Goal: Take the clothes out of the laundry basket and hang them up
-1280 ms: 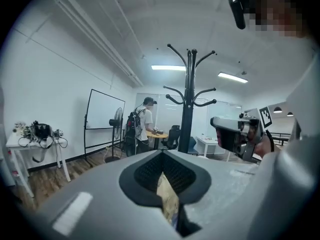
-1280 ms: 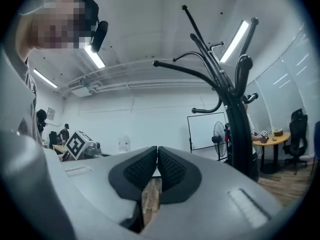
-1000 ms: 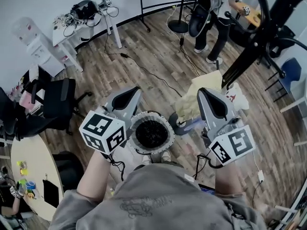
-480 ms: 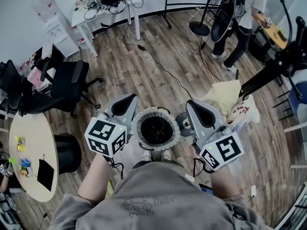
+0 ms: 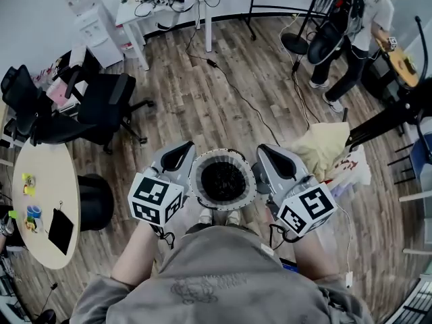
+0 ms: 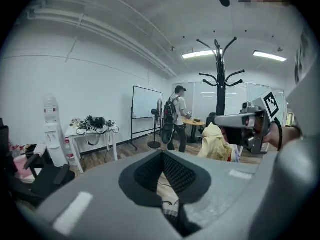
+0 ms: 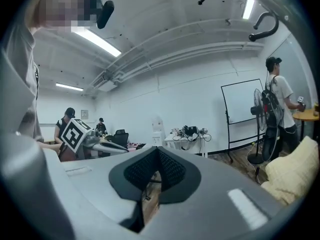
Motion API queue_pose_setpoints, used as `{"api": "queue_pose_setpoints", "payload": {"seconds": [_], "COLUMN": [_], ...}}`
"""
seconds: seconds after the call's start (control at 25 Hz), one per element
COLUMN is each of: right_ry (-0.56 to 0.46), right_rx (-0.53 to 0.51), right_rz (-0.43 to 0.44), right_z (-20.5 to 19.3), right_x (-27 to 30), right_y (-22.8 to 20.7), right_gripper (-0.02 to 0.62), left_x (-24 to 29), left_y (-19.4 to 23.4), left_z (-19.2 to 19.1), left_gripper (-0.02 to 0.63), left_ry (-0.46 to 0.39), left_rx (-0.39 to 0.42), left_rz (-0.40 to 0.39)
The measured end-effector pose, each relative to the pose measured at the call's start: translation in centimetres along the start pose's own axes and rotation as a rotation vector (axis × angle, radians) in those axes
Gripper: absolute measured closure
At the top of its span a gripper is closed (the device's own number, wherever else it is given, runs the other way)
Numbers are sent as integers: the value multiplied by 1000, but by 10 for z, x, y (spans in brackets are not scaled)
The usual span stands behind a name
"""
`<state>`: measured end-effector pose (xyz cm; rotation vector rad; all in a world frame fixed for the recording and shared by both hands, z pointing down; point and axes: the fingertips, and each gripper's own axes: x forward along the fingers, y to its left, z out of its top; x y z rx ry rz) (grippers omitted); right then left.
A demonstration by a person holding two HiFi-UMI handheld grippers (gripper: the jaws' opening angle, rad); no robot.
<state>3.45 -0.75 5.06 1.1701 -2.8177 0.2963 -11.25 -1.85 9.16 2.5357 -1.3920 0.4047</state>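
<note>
Between the left gripper and right gripper sits the basket; both jaws are closed, gripping nothing.

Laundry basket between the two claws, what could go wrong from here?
1. The left claw and right claw are both shut, so reaching into the laundry basket like that would probably just push its contents about.
2. A black cable trails across the floor ahead; feet might catch it walking to the coat stand.
</note>
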Motion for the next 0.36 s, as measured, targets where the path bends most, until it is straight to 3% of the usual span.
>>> {"api": "queue_pose_setpoints", "payload": {"seconds": [0.36], "right_ry": [2], "right_rx": [-31], "right_rz": [5], "right_z": [7], "right_x": [-2], "right_y": [-2], "right_gripper": [569], "left_x": [-3], "left_y": [0], "left_z": [7], "left_gripper": [603], "left_ry": [-6], "left_rx": [-2], "left_rz": [2]}}
